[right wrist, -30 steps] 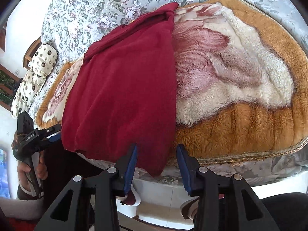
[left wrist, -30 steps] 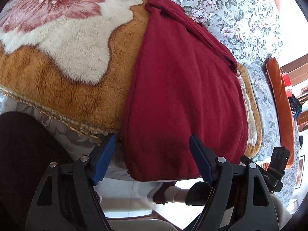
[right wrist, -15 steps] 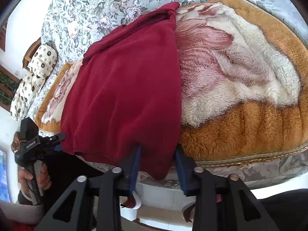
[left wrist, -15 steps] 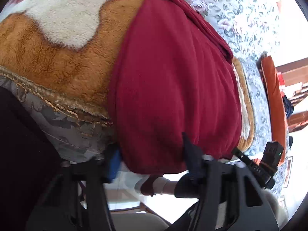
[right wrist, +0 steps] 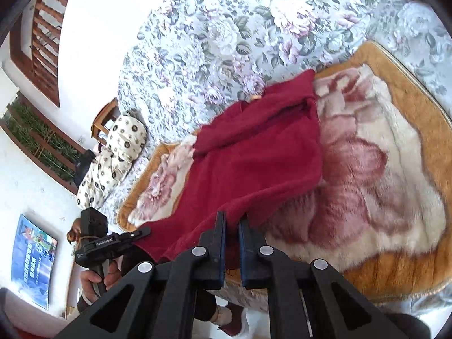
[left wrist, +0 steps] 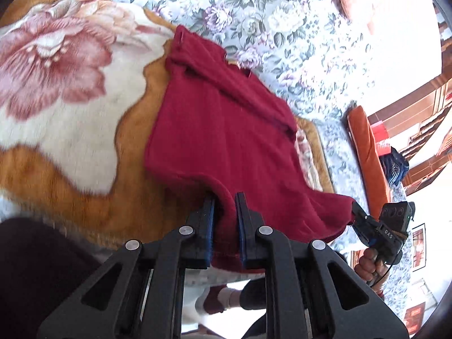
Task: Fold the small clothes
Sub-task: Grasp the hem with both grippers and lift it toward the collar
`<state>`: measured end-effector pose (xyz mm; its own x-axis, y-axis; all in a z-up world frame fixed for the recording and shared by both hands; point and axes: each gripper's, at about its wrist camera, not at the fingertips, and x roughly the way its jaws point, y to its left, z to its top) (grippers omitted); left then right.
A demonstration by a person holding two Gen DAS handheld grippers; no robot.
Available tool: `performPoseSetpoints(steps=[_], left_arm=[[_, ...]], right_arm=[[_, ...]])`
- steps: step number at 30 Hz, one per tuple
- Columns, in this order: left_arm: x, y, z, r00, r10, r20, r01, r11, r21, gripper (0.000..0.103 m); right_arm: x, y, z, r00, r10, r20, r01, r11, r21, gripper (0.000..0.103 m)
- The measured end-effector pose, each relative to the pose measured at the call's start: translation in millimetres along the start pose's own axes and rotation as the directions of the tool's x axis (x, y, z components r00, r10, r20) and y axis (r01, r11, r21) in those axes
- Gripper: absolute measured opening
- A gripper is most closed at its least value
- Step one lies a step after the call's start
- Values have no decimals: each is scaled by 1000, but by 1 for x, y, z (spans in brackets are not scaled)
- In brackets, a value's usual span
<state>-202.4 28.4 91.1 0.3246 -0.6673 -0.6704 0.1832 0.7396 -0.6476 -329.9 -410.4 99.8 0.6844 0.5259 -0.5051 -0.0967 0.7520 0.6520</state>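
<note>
A dark red knit garment (left wrist: pixel 226 130) lies on a plush orange and white flower blanket (left wrist: pixel 70 107) on a bed. My left gripper (left wrist: pixel 224 197) is shut on the garment's near hem at one corner and holds it lifted. My right gripper (right wrist: pixel 232 220) is shut on the other near corner of the garment (right wrist: pixel 260 155), also lifted. Each gripper shows in the other's view: the right gripper (left wrist: pixel 356 210) at the right, the left gripper (right wrist: pixel 142 231) at the left. The far end of the garment rests flat on the blanket.
A floral grey bedspread (left wrist: pixel 282 28) covers the bed beyond the blanket. An orange cushion (left wrist: pixel 367 147) lies at the right bed edge, a spotted pillow (right wrist: pixel 113 155) at the left. The blanket edge (right wrist: pixel 409 282) and floor lie below the grippers.
Both grippers went from open around the hanging hem to shut on it. They have lifted the hem up and forward over the blanket.
</note>
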Motion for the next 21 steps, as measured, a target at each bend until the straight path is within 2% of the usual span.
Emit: performPoseSetpoints(steps=[5, 11, 16, 18, 21], left_arm=[[11, -6, 62, 997, 9, 78, -10, 1000, 6, 11], [45, -12, 166, 985, 43, 165, -48, 998, 27, 6], [103, -8, 243, 983, 80, 166, -87, 996, 34, 6], [121, -7, 260, 984, 79, 160, -89, 995, 52, 6], [137, -2, 267, 991, 72, 115, -79, 996, 52, 7]], right_arm=[[26, 9, 66, 998, -11, 66, 12, 1000, -27, 7], [85, -7, 154, 994, -51, 94, 52, 999, -7, 6], [142, -45, 214, 988, -109, 110, 103, 993, 57, 6], [163, -60, 231, 979, -162, 119, 156, 986, 62, 6], [197, -86, 248, 963, -249, 99, 243, 968, 68, 6]])
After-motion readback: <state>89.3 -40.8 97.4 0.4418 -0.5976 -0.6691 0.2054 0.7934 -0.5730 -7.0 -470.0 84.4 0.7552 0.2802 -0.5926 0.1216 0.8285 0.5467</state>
